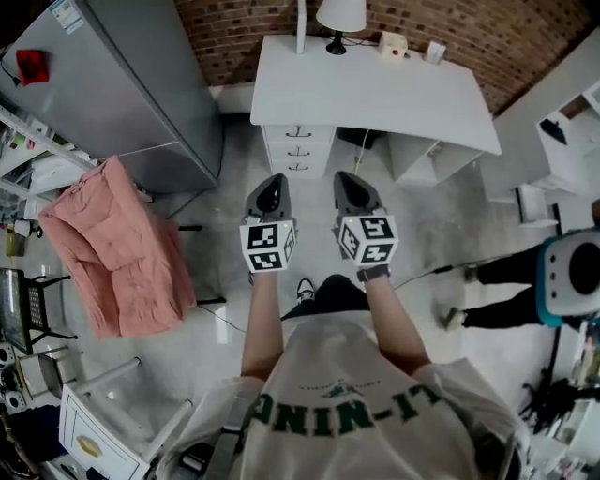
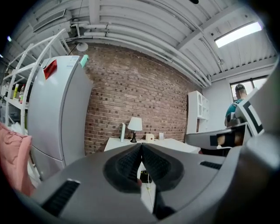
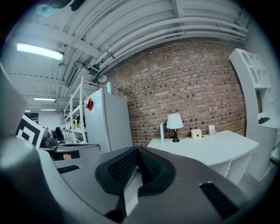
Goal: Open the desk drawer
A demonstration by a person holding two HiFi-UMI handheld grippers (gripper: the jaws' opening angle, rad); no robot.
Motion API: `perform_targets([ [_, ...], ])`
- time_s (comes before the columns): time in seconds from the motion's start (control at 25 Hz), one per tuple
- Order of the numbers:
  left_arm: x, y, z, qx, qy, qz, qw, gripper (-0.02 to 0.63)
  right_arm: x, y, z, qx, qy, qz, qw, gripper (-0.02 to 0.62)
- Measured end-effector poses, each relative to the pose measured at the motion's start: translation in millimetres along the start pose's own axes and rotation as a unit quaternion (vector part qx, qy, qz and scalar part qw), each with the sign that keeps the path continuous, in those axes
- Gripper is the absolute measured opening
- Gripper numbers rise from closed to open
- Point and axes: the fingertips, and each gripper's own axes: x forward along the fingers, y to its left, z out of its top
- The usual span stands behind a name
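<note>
The white desk stands against the brick wall ahead, some way off. Its stack of three drawers sits under the left end, all closed, each with a dark handle. A small lamp and little boxes stand on the desktop. My left gripper and right gripper are held side by side in the air, pointing at the desk and well short of it. Both are shut with nothing between the jaws. In the left gripper view the left gripper points at the desk. The right gripper sees the desk to its right.
A grey fridge stands left of the desk, with a pink cloth draped over a frame nearer me. Another person stands at the right beside a white shelf unit. A cable runs across the floor.
</note>
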Motion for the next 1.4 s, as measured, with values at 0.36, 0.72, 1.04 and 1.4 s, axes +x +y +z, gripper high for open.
perform_targets([
  [0.36,86.8,15.6,-51.0,-0.034,0.052,-0.017,0.9979,0.056,68.6,-49.4,-35.3,0.021,0.033,-0.013,0.999,0.002],
  [0.72,197.5,44.0,-102.0,-0.099,0.109,-0.009,0.9891,0.092,152.4,-92.9,-77.9,0.032,0.081,0.013,0.996,0.002],
  [1.04,265.0,61.1,-186.8,-0.213,0.152,-0.004,0.9652,0.125,202.0,-126.4,-126.3,0.046,0.119,0.023,0.992,0.002],
  [1.4,327.7,73.9,-289.9,-0.354,0.169,0.001,0.9197,0.178,257.3,-147.5,-191.5,0.067,0.135,0.036,0.988,0.002],
])
